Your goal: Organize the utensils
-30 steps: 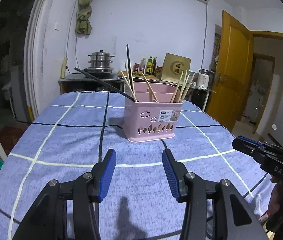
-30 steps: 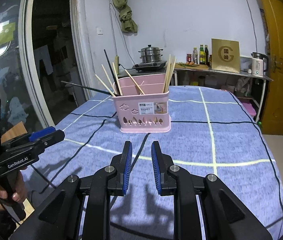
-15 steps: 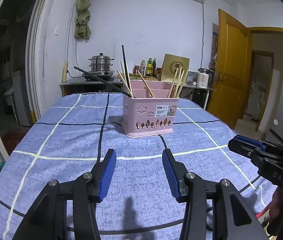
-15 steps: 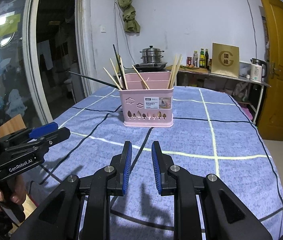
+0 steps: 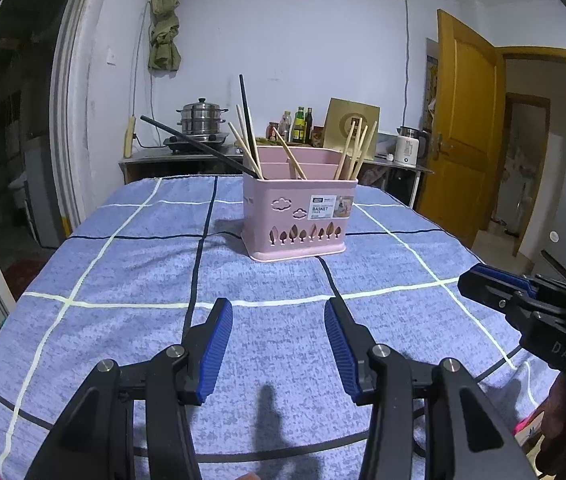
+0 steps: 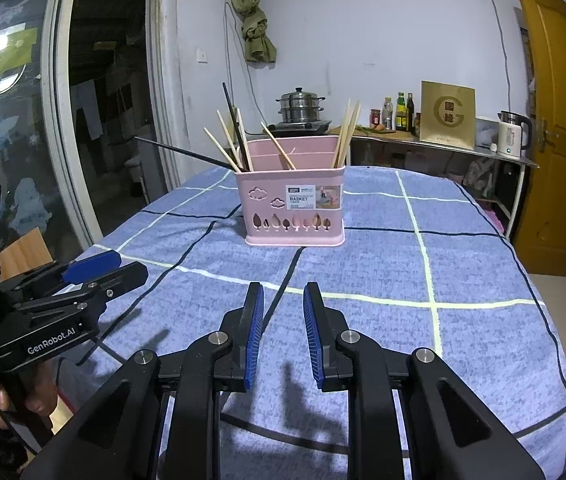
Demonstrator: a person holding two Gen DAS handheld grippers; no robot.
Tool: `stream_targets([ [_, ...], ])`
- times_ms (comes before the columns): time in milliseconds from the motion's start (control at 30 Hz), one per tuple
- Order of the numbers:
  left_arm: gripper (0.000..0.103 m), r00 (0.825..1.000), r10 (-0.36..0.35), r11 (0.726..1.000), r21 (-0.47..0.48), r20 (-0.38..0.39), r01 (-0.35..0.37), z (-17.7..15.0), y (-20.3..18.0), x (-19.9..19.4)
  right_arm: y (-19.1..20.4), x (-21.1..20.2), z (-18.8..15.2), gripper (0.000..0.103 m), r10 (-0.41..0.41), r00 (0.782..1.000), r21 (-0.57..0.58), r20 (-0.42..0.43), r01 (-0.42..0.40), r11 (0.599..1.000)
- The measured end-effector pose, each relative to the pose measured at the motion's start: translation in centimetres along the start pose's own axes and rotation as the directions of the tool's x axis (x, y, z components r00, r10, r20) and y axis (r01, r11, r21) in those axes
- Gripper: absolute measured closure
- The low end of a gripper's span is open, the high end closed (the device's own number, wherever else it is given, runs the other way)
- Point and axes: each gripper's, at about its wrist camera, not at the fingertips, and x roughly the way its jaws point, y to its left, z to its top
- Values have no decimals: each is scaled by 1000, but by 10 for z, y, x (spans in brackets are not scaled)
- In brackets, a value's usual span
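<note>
A pink utensil basket stands on the blue checked tablecloth, also in the right wrist view. It holds several wooden chopsticks and black chopsticks; one black chopstick leans far out to the left. My left gripper is open and empty, well short of the basket. My right gripper is open with a narrow gap and empty, also short of the basket. Each gripper shows at the edge of the other's view.
A counter behind the table carries a steel steamer pot, bottles, a gold box and a white kettle. A yellow door stands open at right. A glass door is at left.
Both grippers have dropped lower and pulled back slightly, so the basket sits higher in view. Jaw openings look unchanged.
</note>
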Motion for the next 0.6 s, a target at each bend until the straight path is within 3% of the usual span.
stream_targets([
  [600,55,1000,5,1000,6,-1,-5,-3,-2,2,-1,1,0,82,-3,1000,0,1,3,1000],
])
